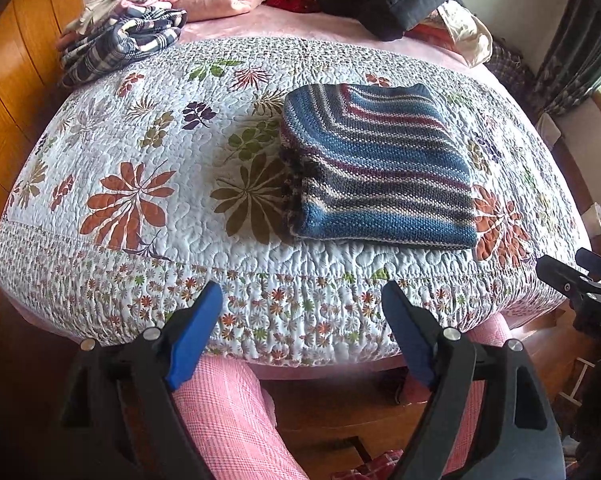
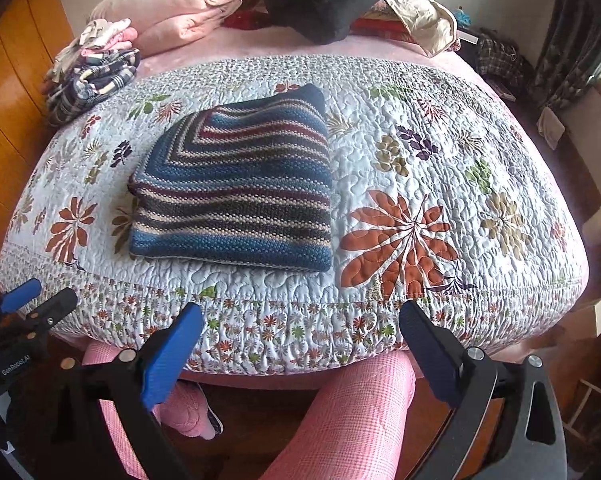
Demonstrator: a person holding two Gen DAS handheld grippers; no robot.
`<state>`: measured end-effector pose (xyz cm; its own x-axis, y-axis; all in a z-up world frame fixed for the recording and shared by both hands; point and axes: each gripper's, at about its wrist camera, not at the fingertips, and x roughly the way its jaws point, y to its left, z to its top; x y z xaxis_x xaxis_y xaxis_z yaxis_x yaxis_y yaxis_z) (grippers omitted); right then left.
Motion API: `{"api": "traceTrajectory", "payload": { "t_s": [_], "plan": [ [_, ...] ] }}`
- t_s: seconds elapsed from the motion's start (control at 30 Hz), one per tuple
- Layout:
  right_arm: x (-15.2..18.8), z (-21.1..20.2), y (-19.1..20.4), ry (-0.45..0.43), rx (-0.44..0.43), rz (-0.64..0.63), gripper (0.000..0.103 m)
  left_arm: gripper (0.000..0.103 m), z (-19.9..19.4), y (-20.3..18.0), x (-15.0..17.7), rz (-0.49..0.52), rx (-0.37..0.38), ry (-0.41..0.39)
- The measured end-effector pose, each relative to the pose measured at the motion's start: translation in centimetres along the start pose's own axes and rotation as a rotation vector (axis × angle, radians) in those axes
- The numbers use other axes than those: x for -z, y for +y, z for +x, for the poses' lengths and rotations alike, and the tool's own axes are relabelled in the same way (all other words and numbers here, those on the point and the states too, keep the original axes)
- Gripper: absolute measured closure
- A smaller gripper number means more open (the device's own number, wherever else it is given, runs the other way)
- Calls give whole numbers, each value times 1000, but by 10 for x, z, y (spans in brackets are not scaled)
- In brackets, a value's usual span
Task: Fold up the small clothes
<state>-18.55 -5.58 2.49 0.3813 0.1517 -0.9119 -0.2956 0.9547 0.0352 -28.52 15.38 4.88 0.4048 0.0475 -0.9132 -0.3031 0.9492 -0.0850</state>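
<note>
Nearest the cameras, the person's legs in pink checked trousers (image 2: 352, 420) stand against the near edge of the bed, and above them both grippers hang just off that edge. The left gripper (image 1: 302, 332) is spread wide and holds nothing; the right gripper (image 2: 300, 344) is likewise spread and empty.

The striped knit sweater (image 2: 236, 184) lies folded into a thick, roughly square packet on the floral quilt (image 2: 440, 160), its blue band closest to the near edge of the bed and running along that edge. From the left gripper it lies ahead and to the right; from the right gripper, ahead and to the left. So it sits between the two, set back a little from the near edge. Neither gripper is plainly nearer.

The fold looks finished, so the next move is probably to lift the packet aside, perhaps toward the pile of plaid and pink clothes (image 1: 120, 36) at the far left corner of the quilt. Bare quilt lies open between the packet and that pile, and more to the right of the packet. The stacked layers show on the packet's left side, and a grip there could let them slide apart.
</note>
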Motion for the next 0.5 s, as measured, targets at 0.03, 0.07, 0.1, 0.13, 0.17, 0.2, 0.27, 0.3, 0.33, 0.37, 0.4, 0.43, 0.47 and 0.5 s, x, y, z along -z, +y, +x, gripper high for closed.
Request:
{"api": "traceTrajectory", "payload": {
  "t_s": [0.03,0.07,0.1,0.13,0.17,0.2,0.27,0.3,0.33,0.37,0.4,0.43,0.47,0.5],
  "plan": [
    [0,-2,1,-3,-2,-3,4,22,0,0,0,1,-2,0],
    [0,-2,1,-4,-1,-7,4,22,-1,-1,0,5,-9,-2],
    [0,-3,2,-4,-2,-7,4,22,-1,-2,0,9,-17,-4],
    [0,-4,2,-4,-6,-8,4,22,-1,-2,0,12,-21,-7],
    [-1,-4,2,-4,-9,-9,4,22,-2,-2,0,13,-20,-8],
    [-1,-4,2,-4,-9,-10,4,22,-2,-3,-1,12,-18,-7],
    [-2,-4,2,-4,-7,-9,4,22,-3,-4,-2,11,-14,-5],
    [-3,-4,1,-3,-9,-9,4,22,-4,-5,-3,12,-13,-7],
    [-4,-4,1,-2,-10,-7,4,22,-4,-6,-4,15,-15,-10],
    [-5,-3,0,-3,-10,-5,4,22,-5,-7,-4,20,-18,-13],
    [-5,-3,0,-4,-10,-5,4,22,-6,-8,-5,22,-20,-16],
    [-6,-3,0,-5,-9,-5,4,22,-6,-9,-6,24,-21,-18],
    [-6,-3,0,-6,-6,-6,4,22,-6,-9,-7,25,-20,-17],
    [-6,-3,0,-7,-2,-8,4,22,-6,-10,-7,26,-21,-16]
  ]
}}
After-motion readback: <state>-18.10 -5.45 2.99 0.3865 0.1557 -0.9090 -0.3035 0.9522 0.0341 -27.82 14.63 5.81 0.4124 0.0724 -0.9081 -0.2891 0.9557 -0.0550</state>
